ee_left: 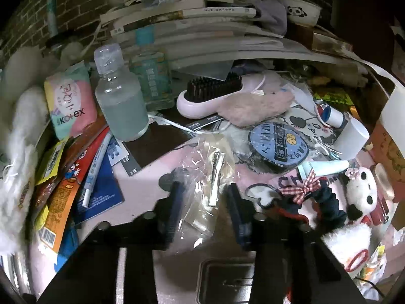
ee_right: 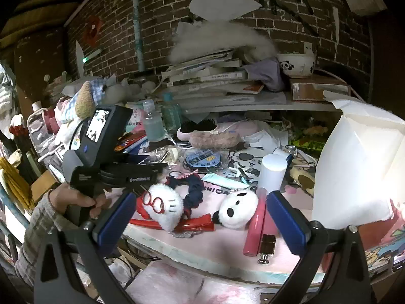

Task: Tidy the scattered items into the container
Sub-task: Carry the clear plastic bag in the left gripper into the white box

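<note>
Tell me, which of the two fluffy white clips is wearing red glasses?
The plush clip on the left, nearest the person's hand, has red round glasses. The panda-faced one beside it has black eye patches instead.

Both wrist views angled down; shared desk (ee_left: pixel 141 185).

Right tongs (ee_right: pixel 202 217): black frame, blue finger pads (ee_right: pixel 288 221), round screws. Left tongs (ee_right: pixel 162 169): black pistol-grip body, faint lettering, possibly a brand; checked sleeve (ee_right: pixel 38 225).

White container (ee_right: pixel 354 167) cut off at right edge
</note>
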